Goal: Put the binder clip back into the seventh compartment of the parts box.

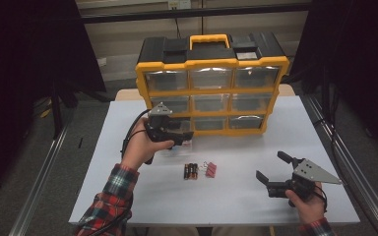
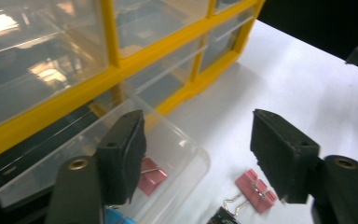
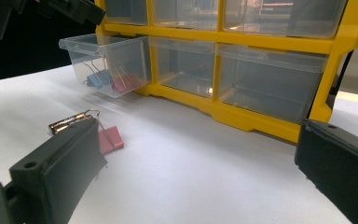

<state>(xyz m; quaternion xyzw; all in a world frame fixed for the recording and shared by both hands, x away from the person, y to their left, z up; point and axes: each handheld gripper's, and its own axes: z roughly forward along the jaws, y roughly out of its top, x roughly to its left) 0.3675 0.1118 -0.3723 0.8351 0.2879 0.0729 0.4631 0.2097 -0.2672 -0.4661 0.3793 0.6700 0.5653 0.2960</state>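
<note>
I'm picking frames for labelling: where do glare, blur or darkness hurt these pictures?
High view: dark surround, table evenly lit, organizer drawers dim. Left gripper view: bright glare on the upper drawer fronts, pink binder clip soft. Right gripper view: streaky blur beneath the open drawer, near jaws unfocused.

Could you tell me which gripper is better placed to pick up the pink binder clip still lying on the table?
Left. The left gripper hovers open above the pulled-out drawer, with the pink binder clip on the table just below it. The right gripper, also open, sits farther away, near the table's right edge.
</note>
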